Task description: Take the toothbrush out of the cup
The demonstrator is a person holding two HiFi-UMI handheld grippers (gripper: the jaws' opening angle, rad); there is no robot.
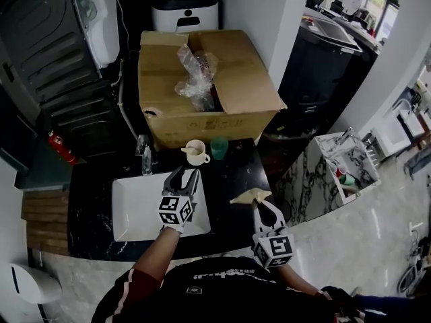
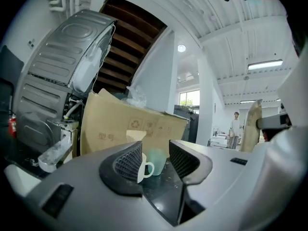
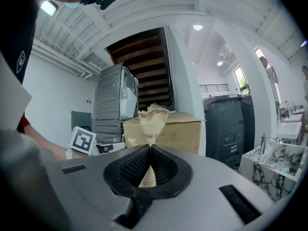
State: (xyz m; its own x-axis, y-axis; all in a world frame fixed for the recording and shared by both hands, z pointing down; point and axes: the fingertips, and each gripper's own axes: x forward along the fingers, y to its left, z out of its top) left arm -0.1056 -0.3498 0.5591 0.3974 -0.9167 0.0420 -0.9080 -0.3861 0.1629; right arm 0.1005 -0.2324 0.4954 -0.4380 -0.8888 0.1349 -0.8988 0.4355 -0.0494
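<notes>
Hovering level over the white tray [image 1: 131,214], the left gripper [image 1: 183,177] is holding its jaws spread wide with nothing in them. Straight ahead of it the white cup [image 1: 196,153] is standing on the dark surface [image 1: 232,173], just beside a green cup [image 1: 219,147], framed between the jaws but short of the pads. The toothbrush [image 1: 188,149] is lying aslant in the white cup, its tip leaning leftward. The right gripper [image 1: 264,210] is sitting farther off, clamped shut on a tan paper packet [image 1: 250,195], so the left looks nearer.
</notes>
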